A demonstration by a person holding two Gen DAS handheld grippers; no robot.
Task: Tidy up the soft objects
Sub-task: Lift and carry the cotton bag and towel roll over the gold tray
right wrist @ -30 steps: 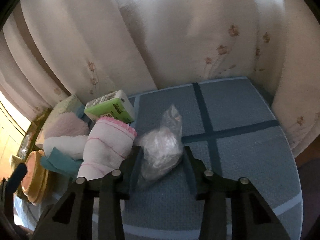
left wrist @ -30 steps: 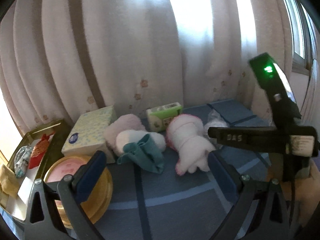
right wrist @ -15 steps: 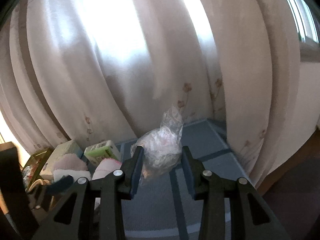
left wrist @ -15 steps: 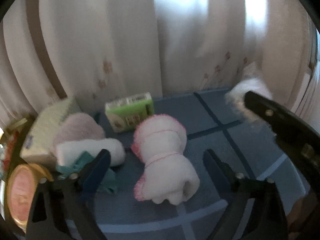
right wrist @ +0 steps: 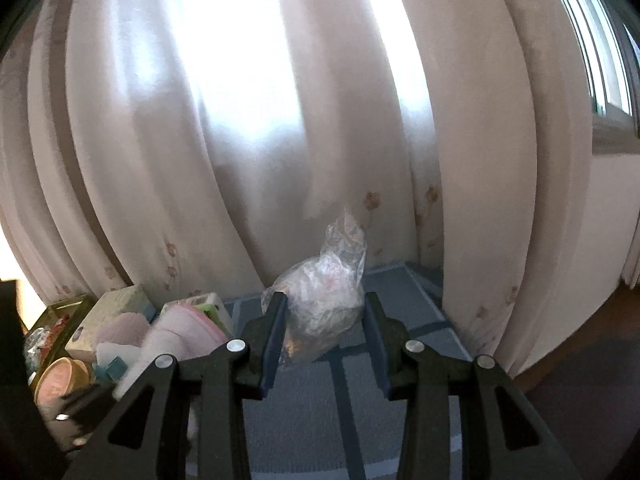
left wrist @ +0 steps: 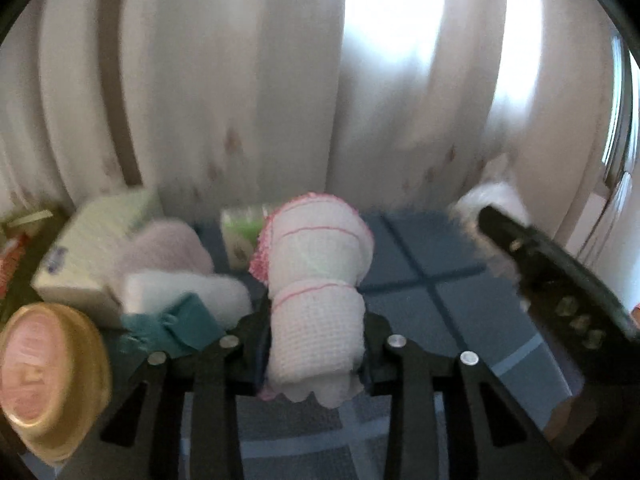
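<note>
- The left gripper (left wrist: 316, 344) has a rolled white towel with pink stitched edging (left wrist: 316, 276) between its fingers (left wrist: 256, 344); the fingers are closing and stand narrow, their pads against the near end of the roll on both sides.
- The roll lies lengthwise along the line of the fingers, its far end reaching away toward the curtain (left wrist: 240, 80) and its scalloped near edge hanging just past the pads toward the camera.
- The towel sits on a blue surface with darker and lighter stripes (left wrist: 440, 312); whether this is a counter or a bed I cannot tell.
- Left of the roll, close together: a teal cloth (left wrist: 176, 324), a white folded cloth (left wrist: 180, 288), a pale pink soft item (left wrist: 164, 244), a tissue box (left wrist: 96, 252) and a round gold-rimmed tin with a pink lid (left wrist: 44, 364). A green pack (left wrist: 240, 232) lies behind the roll.
- The right gripper (right wrist: 324, 340) holds a clear plastic bag with something white and crumpled inside (right wrist: 324, 300); its fingers (right wrist: 276, 332) are narrow and press the bag's lower sides.
- The bag rises above the fingertips, its twisted top pointing up in front of the curtain.
- In the left wrist view the right gripper (left wrist: 492, 216) comes in from the right edge, blurred, with the bag as a white smear at its tip.
</note>
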